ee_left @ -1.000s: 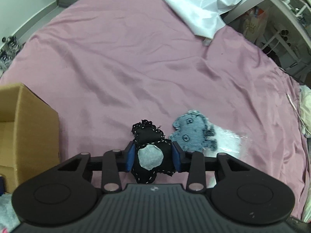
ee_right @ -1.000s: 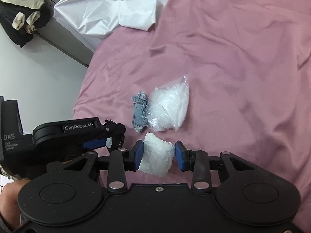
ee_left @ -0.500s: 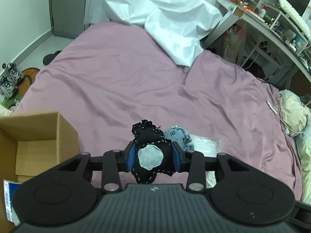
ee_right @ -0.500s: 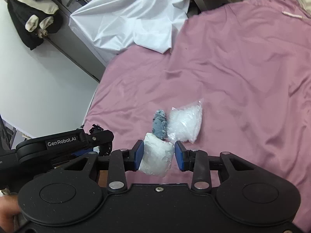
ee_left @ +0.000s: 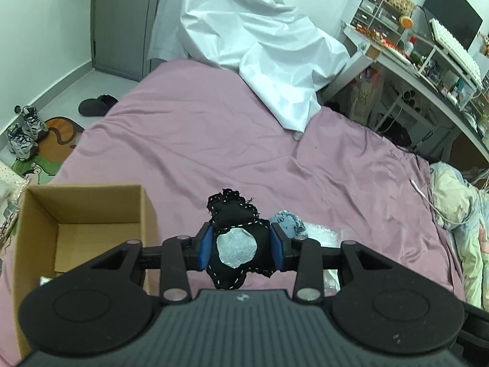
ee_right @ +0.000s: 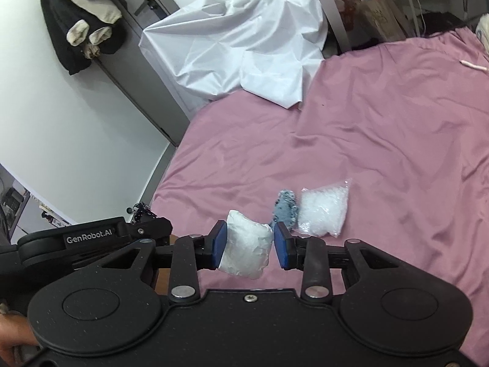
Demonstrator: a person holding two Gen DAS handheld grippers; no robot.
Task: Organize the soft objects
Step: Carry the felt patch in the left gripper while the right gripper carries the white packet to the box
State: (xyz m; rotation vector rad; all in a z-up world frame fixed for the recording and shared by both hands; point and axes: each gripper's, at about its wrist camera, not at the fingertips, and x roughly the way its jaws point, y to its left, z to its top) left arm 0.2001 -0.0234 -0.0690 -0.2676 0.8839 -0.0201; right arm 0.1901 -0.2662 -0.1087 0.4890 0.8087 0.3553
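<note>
Left wrist view: the left gripper (ee_left: 241,249) clamps one black stitched felt toy (ee_left: 237,244) with a round grey patch, raised beside one open cardboard box (ee_left: 76,214). One white crinkled pouch (ee_right: 246,252) sits pinched in the right gripper (ee_right: 249,247). One blue patterned plush (ee_right: 285,206) touches one clear bag of white filling (ee_right: 322,211) on the wrinkled mauve bedsheet (ee_right: 382,140). Desk clutter lines the room.

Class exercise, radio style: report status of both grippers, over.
Left gripper shut on black plush. Right gripper shut on white bundle. Cardboard box open at left. Nothing in the way.
</note>
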